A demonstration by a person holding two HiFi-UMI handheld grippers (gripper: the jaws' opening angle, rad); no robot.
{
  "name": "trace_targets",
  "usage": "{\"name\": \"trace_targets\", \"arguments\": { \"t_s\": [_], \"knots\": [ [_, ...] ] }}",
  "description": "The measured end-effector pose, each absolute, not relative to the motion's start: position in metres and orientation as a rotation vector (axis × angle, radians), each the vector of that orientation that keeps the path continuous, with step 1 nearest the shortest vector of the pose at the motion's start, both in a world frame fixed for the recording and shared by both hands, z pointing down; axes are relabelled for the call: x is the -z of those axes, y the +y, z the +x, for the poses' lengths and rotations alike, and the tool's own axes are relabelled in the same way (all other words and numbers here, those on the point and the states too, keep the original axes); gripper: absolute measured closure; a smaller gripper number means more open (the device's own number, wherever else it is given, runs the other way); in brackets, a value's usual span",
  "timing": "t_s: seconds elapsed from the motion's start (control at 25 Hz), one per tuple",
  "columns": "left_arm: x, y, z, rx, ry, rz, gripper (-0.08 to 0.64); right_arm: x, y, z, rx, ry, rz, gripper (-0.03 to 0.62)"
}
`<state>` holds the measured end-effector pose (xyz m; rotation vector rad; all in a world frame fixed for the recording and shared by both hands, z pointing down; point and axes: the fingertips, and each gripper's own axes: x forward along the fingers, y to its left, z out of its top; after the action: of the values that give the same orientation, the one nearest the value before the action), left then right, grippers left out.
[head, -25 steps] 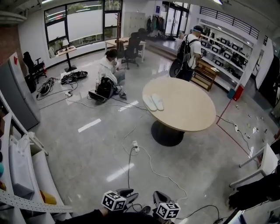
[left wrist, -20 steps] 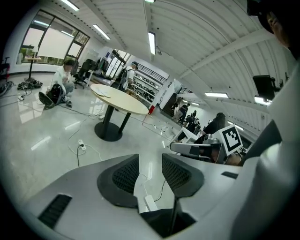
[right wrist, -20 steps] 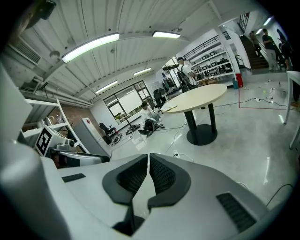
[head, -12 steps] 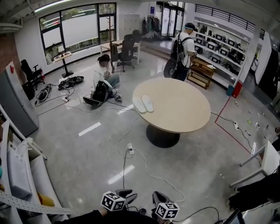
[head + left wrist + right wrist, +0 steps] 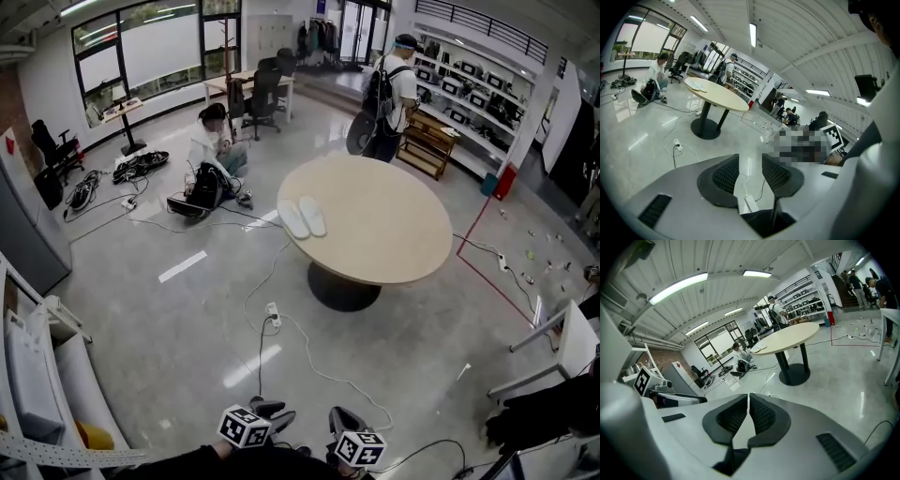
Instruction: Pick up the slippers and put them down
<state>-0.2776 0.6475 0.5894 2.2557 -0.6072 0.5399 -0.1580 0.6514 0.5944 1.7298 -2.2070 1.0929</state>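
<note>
While the pair of white slippers (image 5: 302,217) lies side by side near the left edge of the round worktop (image 5: 394,234), both tools are low at the bottom of the head view, well apart from the pair across the grey floor (image 5: 187,328). The left tool (image 5: 750,171) has its jaws spread with nothing between them. The right tool (image 5: 748,414) has its jaws pressed together, empty.

No words or numbers clear enough to read anywhere. Only black-and-white square patterns on the cubes of the left gripper (image 5: 270,411) and the right gripper (image 5: 343,419), with no letters in them. Too small and blurry to read anything on the far shelves (image 5: 473,89).
</note>
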Motion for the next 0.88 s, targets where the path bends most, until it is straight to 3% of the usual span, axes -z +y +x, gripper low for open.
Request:
{"name": "trace_targets", "arguments": {
  "t_s": [0.88],
  "knots": [
    [-0.62,0.39,-0.381,-0.466,-0.492,2.182,0.396,-0.605,0.408,-0.269,-0.99,-2.086,1.695,0.568]
  ]
}}
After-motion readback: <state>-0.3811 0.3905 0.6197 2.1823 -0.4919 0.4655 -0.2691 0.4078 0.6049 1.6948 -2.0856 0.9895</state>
